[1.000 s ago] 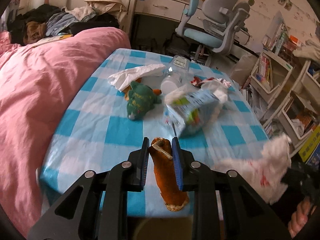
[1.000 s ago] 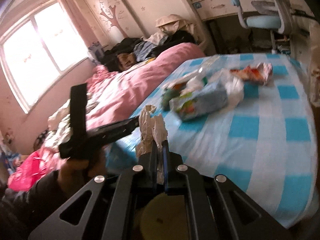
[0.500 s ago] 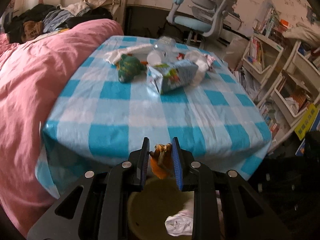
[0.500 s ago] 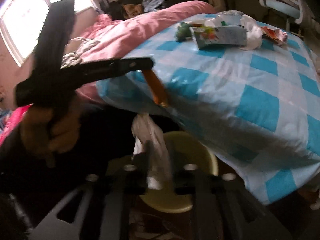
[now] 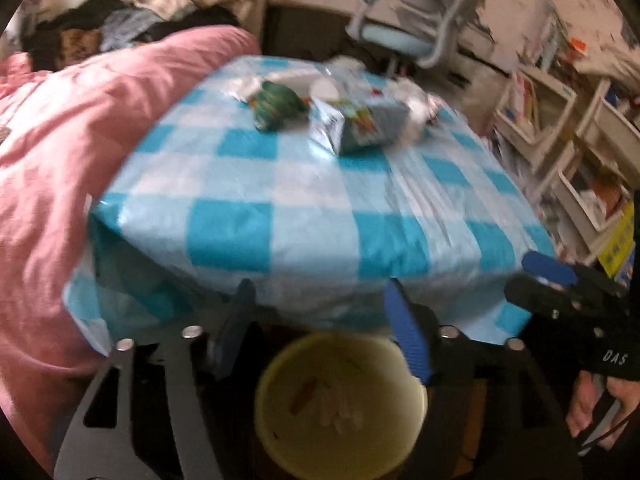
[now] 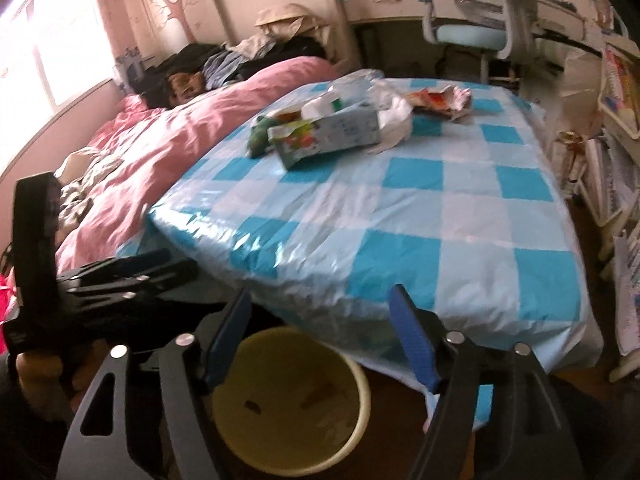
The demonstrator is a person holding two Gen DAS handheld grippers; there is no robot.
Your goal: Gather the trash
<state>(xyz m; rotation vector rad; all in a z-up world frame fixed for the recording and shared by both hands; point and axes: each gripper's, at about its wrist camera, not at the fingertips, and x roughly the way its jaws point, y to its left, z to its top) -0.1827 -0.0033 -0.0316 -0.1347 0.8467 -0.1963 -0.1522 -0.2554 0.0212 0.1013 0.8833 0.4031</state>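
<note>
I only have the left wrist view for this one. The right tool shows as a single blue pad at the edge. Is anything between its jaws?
Observer: No. The right tool has nothing between its jaws, which are opening, and the yellow bin sits just below them.
Operator: What is the red bit behind the carton?
Observer: A crumpled red-and-orange wrapper, lying flat on the cloth beyond the carton.
</note>
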